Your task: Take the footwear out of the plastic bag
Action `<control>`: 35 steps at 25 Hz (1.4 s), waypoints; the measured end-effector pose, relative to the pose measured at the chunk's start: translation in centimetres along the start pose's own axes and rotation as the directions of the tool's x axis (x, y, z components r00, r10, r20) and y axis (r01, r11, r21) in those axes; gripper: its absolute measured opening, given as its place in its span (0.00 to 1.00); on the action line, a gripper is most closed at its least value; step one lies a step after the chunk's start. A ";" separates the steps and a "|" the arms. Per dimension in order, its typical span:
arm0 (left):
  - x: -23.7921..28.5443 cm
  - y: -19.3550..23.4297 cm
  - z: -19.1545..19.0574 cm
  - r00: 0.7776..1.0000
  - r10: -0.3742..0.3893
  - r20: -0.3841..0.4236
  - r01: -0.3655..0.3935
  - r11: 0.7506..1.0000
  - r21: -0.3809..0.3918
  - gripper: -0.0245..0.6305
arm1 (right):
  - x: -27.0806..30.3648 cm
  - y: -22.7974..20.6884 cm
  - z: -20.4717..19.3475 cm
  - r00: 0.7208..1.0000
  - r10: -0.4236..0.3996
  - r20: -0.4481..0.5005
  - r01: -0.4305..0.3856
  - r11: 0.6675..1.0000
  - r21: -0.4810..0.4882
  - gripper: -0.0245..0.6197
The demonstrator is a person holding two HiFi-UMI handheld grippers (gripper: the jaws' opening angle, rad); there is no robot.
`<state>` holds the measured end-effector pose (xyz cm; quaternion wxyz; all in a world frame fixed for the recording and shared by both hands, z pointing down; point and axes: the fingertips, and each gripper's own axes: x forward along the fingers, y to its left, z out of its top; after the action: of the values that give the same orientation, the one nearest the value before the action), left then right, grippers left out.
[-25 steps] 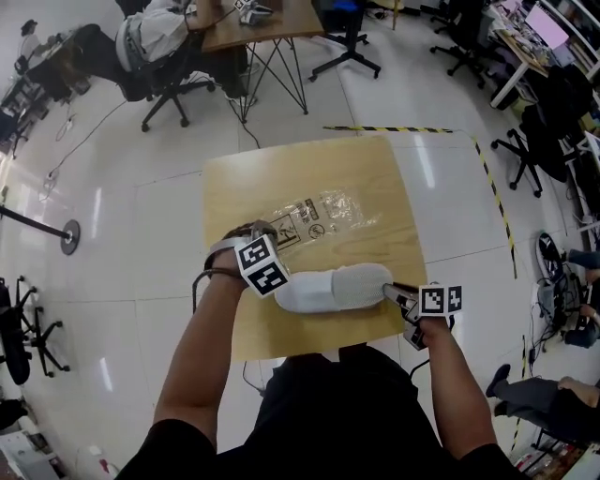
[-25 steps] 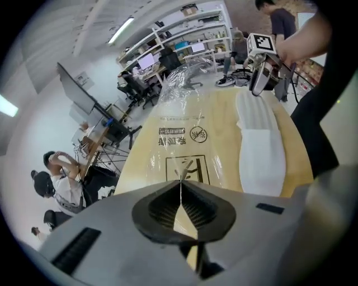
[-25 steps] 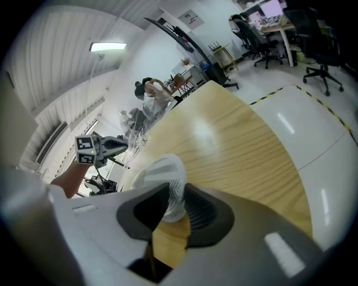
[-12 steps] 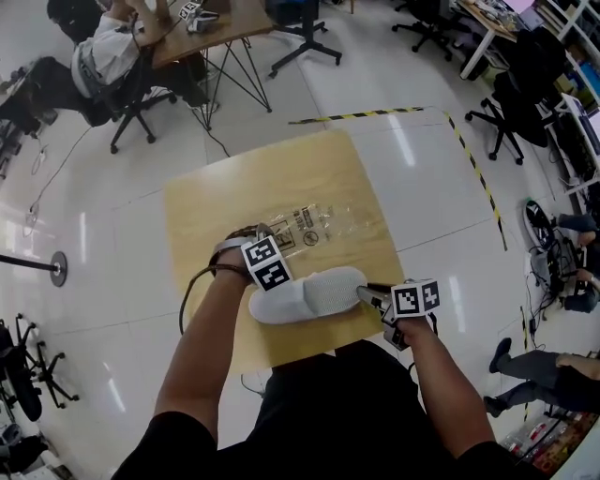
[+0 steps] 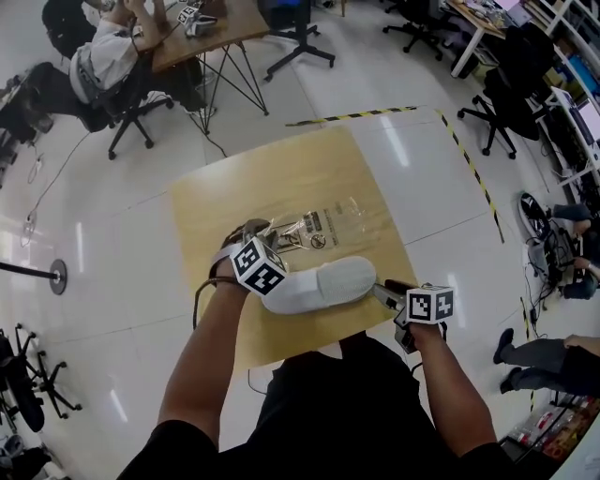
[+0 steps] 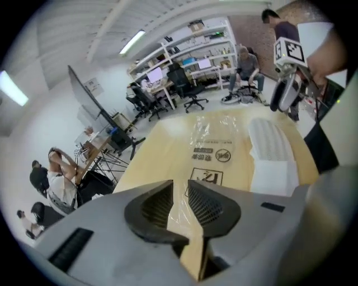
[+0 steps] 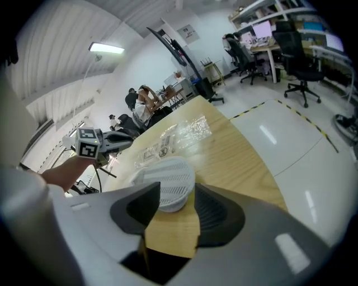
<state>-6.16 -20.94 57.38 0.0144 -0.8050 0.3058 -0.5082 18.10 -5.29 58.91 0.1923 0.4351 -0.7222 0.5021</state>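
A white slipper (image 5: pixel 319 284) lies sole up on the wooden table (image 5: pixel 281 178), outside the clear printed plastic bag (image 5: pixel 319 228) behind it. My left gripper (image 5: pixel 270 227) is at the bag's near left end. Its jaws have just been opening, and the film of the bag (image 6: pixel 215 148) runs slack between the parted pads of that gripper (image 6: pixel 180 190). My right gripper (image 5: pixel 382 288) sits just off the slipper's right end. Its jaws have just been opening too. The right gripper (image 7: pixel 178 189) stands wide, with the slipper (image 7: pixel 168 179) right ahead of the pads and untouched.
The table's near edge (image 5: pixel 319 339) is at my body. A person (image 5: pixel 108 47) sits at a desk at the far left, with office chairs (image 5: pixel 295 28) around. Yellow-black tape (image 5: pixel 473 164) runs on the floor to the right.
The right gripper's tips were at the slipper's end and now stand a little off it. The slipper has turned slightly, its right end farther from me. The left hand shifted a little.
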 end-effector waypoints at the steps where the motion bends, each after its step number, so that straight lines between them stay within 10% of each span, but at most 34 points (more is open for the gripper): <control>1: -1.4 -0.1 -0.1 0.999 0.001 0.042 0.002 0.998 -0.058 0.16 | -0.9 0.4 -0.2 0.999 -0.010 0.030 0.010 1.000 0.000 0.33; 6: -8.8 -4.2 -0.4 0.964 -0.070 0.257 0.153 0.935 -0.319 0.08 | -5.4 4.4 -0.4 0.968 0.084 0.237 -0.101 0.993 0.060 0.19; 11: -15.4 -10.2 -2.1 0.899 -0.145 0.414 0.389 0.700 -0.599 0.05 | -7.9 10.4 0.0 0.883 0.265 0.387 -0.307 0.950 0.051 0.04; 14: -18.4 -14.2 -2.1 0.887 -0.138 0.440 0.425 0.614 -0.665 0.05 | -10.2 14.0 -0.3 0.796 0.425 0.432 -0.481 0.876 0.025 0.04; 17: -21.6 -17.9 -1.1 0.841 -0.134 0.525 0.514 0.500 -0.697 0.05 | -12.1 17.0 -2.1 0.767 0.494 0.410 -0.533 0.846 -0.023 0.04; 27: -29.1 -30.2 -0.1 0.878 -0.015 0.479 0.400 0.573 -0.715 0.05 | -21.7 15.8 -12.7 0.885 0.300 0.355 -0.147 0.905 -0.400 0.04; 35: -33.5 -39.1 -1.0 0.903 -0.012 0.429 0.353 0.589 -0.727 0.05 | -24.7 14.9 -20.5 0.896 0.303 0.324 -0.181 0.917 -0.356 0.04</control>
<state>1.77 28.08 43.81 -0.3366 -0.8373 0.4028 -0.1532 16.10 25.52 41.60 0.0544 0.3914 -0.8655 0.3079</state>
